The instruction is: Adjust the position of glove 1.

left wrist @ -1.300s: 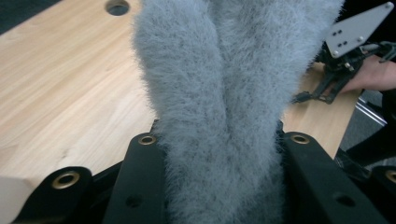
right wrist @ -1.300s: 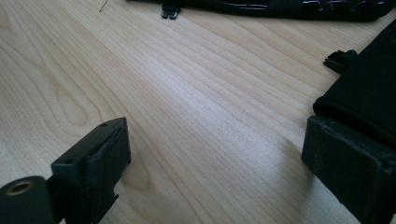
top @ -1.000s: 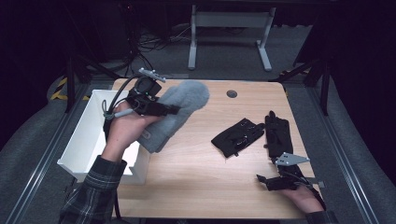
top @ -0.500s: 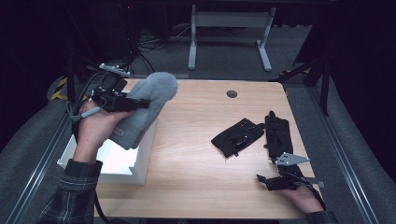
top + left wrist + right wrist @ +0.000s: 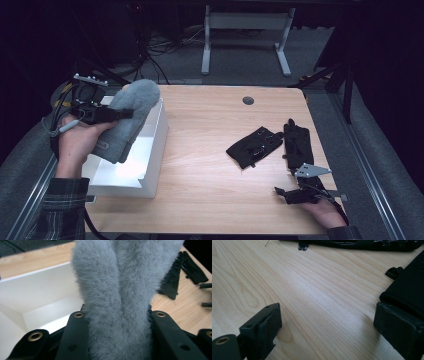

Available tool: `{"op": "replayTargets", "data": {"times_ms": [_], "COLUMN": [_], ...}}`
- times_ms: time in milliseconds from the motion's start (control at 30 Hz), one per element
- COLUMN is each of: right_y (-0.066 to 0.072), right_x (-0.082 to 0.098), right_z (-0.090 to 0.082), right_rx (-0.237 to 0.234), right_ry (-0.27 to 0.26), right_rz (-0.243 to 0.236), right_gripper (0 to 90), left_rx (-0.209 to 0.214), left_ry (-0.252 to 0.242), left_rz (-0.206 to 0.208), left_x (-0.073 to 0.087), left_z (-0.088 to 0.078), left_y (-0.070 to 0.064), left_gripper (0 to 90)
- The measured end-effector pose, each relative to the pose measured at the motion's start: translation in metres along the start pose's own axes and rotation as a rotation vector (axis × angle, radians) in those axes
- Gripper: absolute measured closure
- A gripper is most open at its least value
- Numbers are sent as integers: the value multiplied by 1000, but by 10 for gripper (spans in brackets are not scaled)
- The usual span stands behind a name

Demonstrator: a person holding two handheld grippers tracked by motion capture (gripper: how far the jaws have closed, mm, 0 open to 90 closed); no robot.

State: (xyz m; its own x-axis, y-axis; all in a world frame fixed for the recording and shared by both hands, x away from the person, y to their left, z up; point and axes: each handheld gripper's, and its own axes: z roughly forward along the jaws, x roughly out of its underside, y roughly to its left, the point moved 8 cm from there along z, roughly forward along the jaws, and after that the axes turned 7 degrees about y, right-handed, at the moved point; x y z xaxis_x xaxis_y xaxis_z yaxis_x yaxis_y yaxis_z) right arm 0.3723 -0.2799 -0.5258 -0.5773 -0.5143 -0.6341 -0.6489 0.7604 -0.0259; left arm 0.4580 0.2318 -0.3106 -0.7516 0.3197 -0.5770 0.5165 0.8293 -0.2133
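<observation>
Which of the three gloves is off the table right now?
The fluffy grey glove, clamped in the left gripper above the white box. The two black gloves lie flat on the table.

— What sort of place is this?
— A lab or recording studio, by the look of it. A lone wooden counter (image 5: pixel 210 150) stands in a dark room on grey carpet (image 5: pixel 370 150).
— What else points to that?
— Cables (image 5: pixel 150 55) tangle on the floor at upper left, and a metal stand (image 5: pixel 245 30) sits at the top.
</observation>
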Motion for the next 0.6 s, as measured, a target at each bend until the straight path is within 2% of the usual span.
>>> {"op": "replayTargets", "data": {"times_ms": [200,467,600], "right_y": [0,0,0], "right_x": [0,0,0], "right_z": [0,0,0], "right_rx": [1,1,1], "right_ry": [-1,-1,-1], "right_rz": [-2,-1,-2], "right_gripper": [83,83,83], "left_rx": [-3,-14,-6], "left_ry": [45,118,158], "left_rz": [-57,-114,-143], "left_x": [16,38,50], "left_z": [26,61,81], "left_y": [19,36,45], "left_gripper": [661,660,660]}}
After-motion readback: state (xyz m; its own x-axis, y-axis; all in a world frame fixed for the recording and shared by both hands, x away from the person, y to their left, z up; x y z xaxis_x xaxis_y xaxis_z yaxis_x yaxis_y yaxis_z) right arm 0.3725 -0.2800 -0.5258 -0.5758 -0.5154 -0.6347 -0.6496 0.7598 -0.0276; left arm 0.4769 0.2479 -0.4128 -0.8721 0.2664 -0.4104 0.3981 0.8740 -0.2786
